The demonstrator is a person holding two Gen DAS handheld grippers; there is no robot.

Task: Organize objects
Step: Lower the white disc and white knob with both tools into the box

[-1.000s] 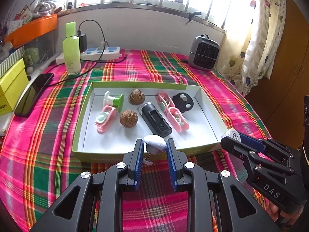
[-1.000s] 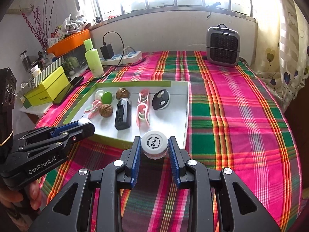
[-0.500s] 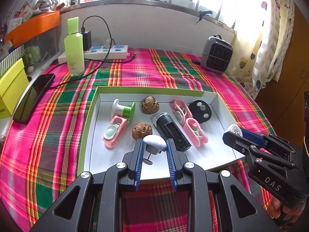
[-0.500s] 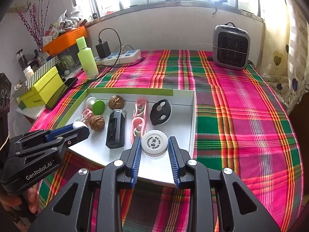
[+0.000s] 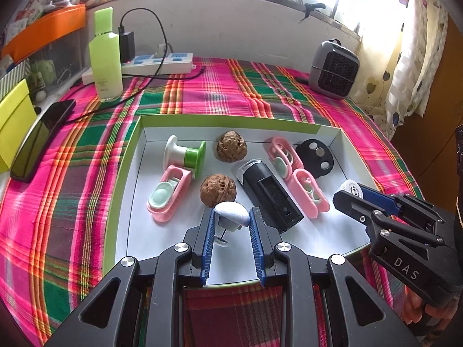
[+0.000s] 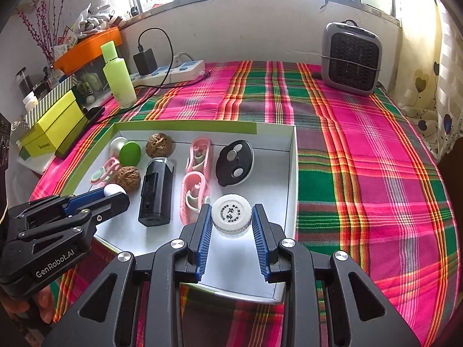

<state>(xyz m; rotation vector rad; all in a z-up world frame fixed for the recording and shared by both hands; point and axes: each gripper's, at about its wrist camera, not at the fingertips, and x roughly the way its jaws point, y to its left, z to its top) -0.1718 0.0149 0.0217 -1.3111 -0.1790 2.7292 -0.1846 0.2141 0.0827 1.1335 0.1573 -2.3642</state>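
Right tool [image 6: 231, 222]: blue-padded fingers closed on a small jar with white printed lid [image 6: 231, 213], held over the near right part of a shallow white tray with green rim [image 6: 292, 173]. Tray contents: two walnuts [image 6: 159, 143], black rectangular device [image 6: 156, 190], two pink clips [image 6: 194, 193], black oval piece with three metal discs [image 6: 235, 163], green-and-white spool [image 6: 127, 151]. Left tool [image 6: 115, 195] enters at left gripping a small white object; plaid-covered tabletop [image 6: 361, 159] also carries a grey heater [image 6: 351, 57], green bottle [image 6: 118, 78] and power strip [image 6: 173, 69].
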